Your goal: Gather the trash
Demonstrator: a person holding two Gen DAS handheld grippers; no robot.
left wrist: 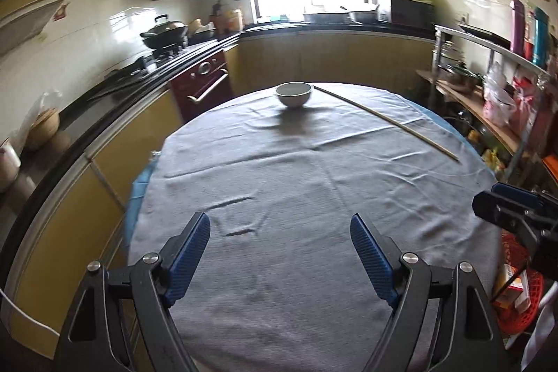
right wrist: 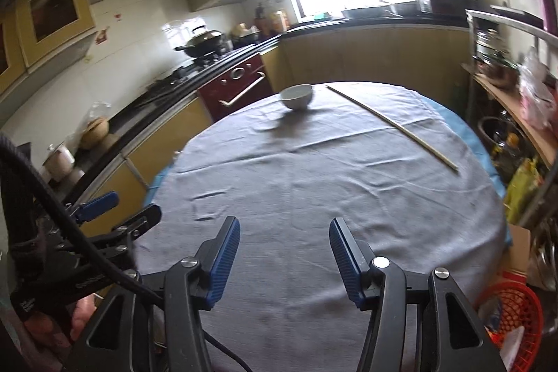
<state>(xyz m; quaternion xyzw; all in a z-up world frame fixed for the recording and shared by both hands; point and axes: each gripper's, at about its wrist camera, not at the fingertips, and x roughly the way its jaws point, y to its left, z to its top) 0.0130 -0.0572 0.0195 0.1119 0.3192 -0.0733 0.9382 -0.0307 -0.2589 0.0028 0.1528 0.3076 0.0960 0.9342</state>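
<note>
A round table with a grey cloth (left wrist: 296,183) (right wrist: 314,183) fills both views. A white bowl (left wrist: 294,93) (right wrist: 296,96) stands at its far edge. A long thin wooden stick (left wrist: 387,121) (right wrist: 394,124) lies across the far right of the cloth. A red plastic basket (right wrist: 516,326) (left wrist: 519,288) holding packaging sits on the floor at the table's right. My left gripper (left wrist: 280,232) is open and empty above the near cloth; it also shows at the left in the right wrist view (right wrist: 132,208). My right gripper (right wrist: 284,232) is open and empty; it also shows at the right in the left wrist view (left wrist: 498,201).
A yellow kitchen counter (left wrist: 115,86) with a wok (left wrist: 164,32) runs along the left and back. A red oven door (left wrist: 204,82) faces the table. A metal shelf rack (left wrist: 488,82) with bags, pots and flasks stands on the right.
</note>
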